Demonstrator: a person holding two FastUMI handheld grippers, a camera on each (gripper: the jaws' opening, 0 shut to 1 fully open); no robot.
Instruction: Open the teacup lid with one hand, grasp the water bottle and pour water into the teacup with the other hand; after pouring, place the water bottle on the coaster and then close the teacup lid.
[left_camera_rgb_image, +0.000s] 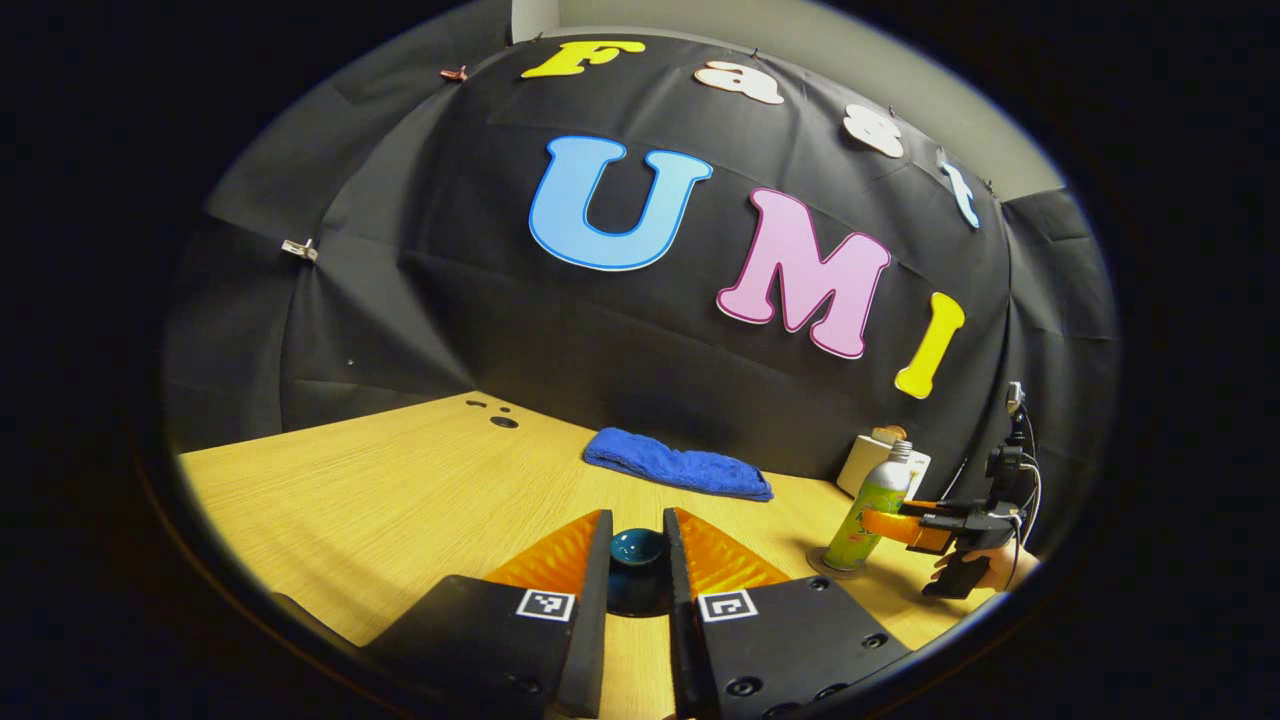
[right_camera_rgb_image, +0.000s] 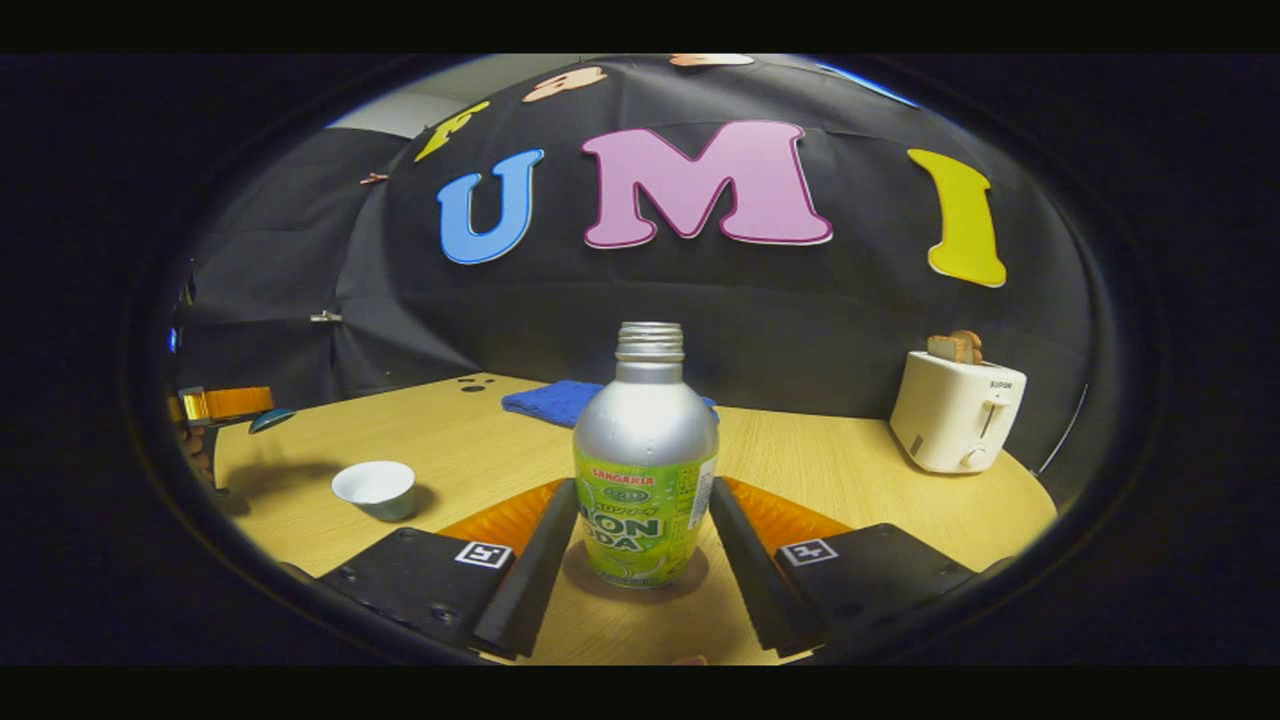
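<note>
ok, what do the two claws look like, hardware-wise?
Left claw: two wedge-shaped fingers with ribbed faces, on black blocks with screw holes, each block carrying a small square black-and-white marker. Right claw is the same build. The left gripper view shows its black pistol-style grip in a hand, with cables running above it.

In the right gripper view, the table (right_camera_rgb_image: 830, 470) lay bare between the bottle (right_camera_rgb_image: 646, 470) and the toaster (right_camera_rgb_image: 955, 412) at far right, giving open passage. The cup (right_camera_rgb_image: 375, 489) stood alone near left, with free surface all round it. A folded blue towel (right_camera_rgb_image: 555, 400) blocked the far edge behind the bottle, against the wall.
</note>
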